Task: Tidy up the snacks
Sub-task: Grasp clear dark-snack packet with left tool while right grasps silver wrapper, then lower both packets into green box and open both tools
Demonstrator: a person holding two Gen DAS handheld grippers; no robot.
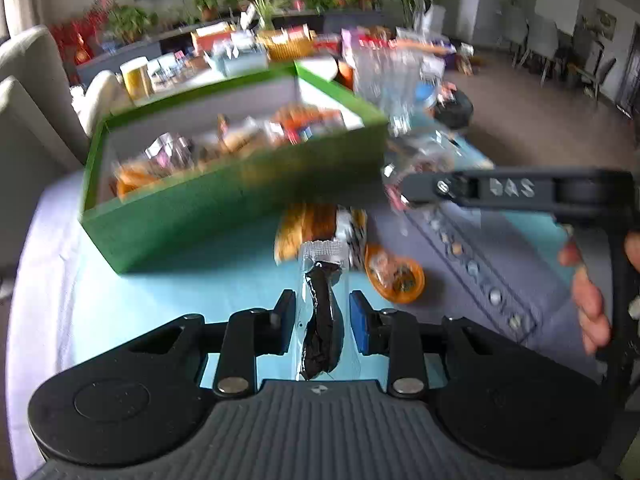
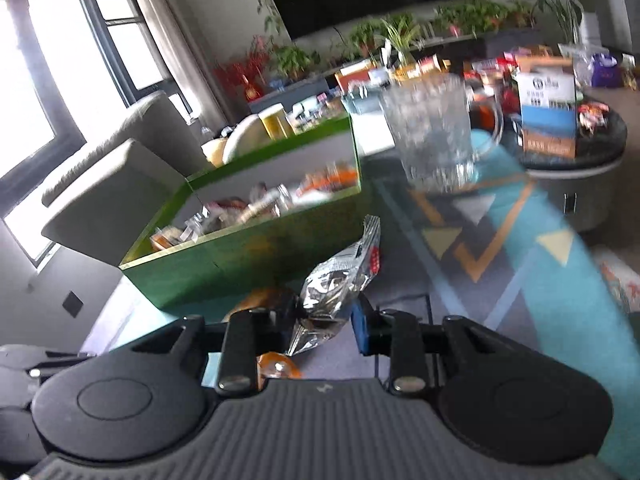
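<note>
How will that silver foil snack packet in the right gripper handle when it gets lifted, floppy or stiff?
Probably floppy: the silver foil packet looks crinkled and its top corner leans sideways past the right gripper. It seems light, being thin and flat. The glossy foil may slip, so a pinch on the sealed edge looks safer.

Each camera sits just behind its own gripper and looks forward along the two fingers, low above the table. The left wrist view faces the green box nearly head-on at close range, with the right gripper entering from the right edge. The right wrist view looks from farther right and appears tilted; motion blur makes the angle uncertain. Both views share the green box, the glass mug, the orange round snack and the plant shelf behind.
</note>
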